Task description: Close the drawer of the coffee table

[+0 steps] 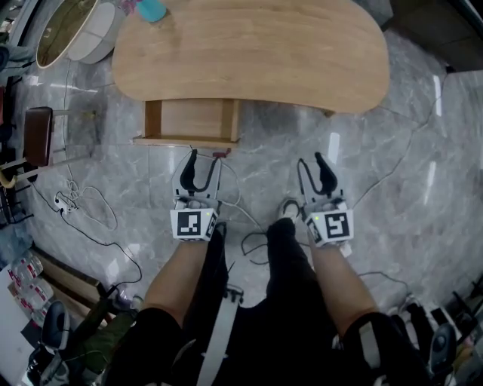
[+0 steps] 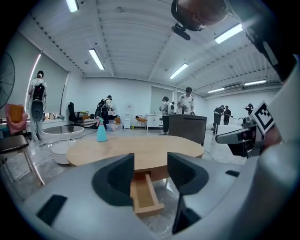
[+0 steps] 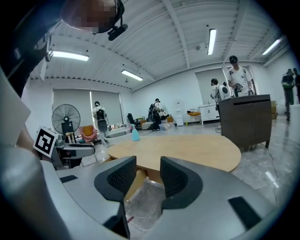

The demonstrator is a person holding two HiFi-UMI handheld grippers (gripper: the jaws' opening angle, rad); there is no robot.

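Shallow light-wood drawer (image 1: 192, 119) stood pulled out of the oval wooden coffee table (image 1: 256, 53), long axis 12-6. Its front lay at 12 o'clock, near the left gripper (image 1: 201, 162), jaws wide, empty. Right gripper (image 1: 310, 164), narrower gap, empty, sat farther off.

The coffee table (image 1: 249, 53) lies ahead of both your grippers. Its drawer (image 1: 192, 121) sticks out from under the table's near edge, straight ahead of your left gripper (image 1: 204, 156), near its tips but apart from them. Your right gripper (image 1: 309, 160) sits to the drawer's right, with floor (image 1: 392, 166) between it and the table's edge. A spray bottle (image 1: 151, 9) stands on the tabletop, far ahead and left of your left gripper. Cables (image 1: 83, 203) lie on the floor to that gripper's left, and a seat (image 1: 38, 136) stands further left.
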